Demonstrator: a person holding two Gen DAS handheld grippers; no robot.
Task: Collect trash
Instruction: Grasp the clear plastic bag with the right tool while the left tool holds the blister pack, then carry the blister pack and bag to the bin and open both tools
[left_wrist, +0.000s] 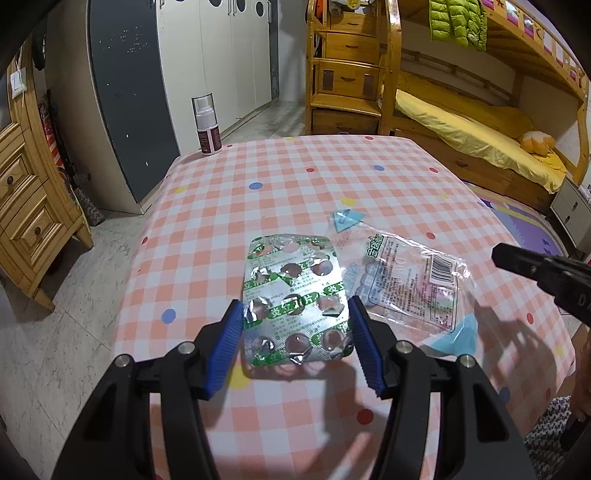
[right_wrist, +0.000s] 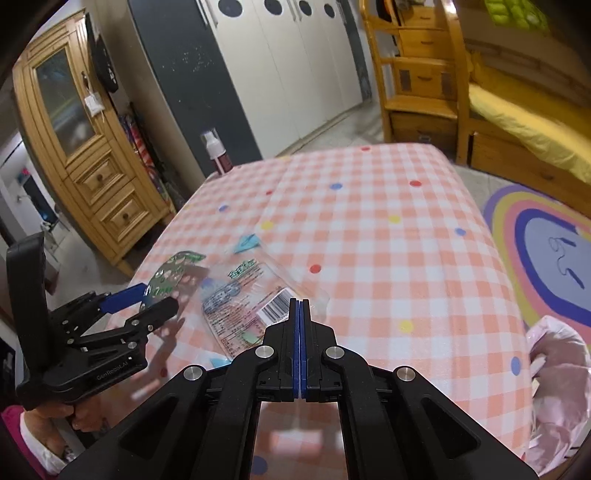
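A silver and green blister pack (left_wrist: 295, 291), its pockets pushed out, sits between the blue pads of my left gripper (left_wrist: 295, 304), which is shut on its two long edges. The pack is lifted slightly off the checked tablecloth (left_wrist: 295, 177). In the right wrist view the left gripper (right_wrist: 159, 297) holds the pack (right_wrist: 173, 269) tilted. A clear plastic wrapper (left_wrist: 410, 280) with a barcode lies flat to the right. My right gripper (right_wrist: 299, 306) is shut, pads pressed together, its tip just over the wrapper's (right_wrist: 240, 306) barcode edge. Nothing shows between its pads. It enters the left wrist view (left_wrist: 496, 254) from the right.
A white spray bottle (left_wrist: 207, 125) stands at the table's far left corner. A pale pink plastic bag (right_wrist: 554, 354) hangs at the table's right side. A person's hand (right_wrist: 70, 413) holds the left gripper. Wooden drawers, wardrobes, a bunk bed and a rug surround the table.
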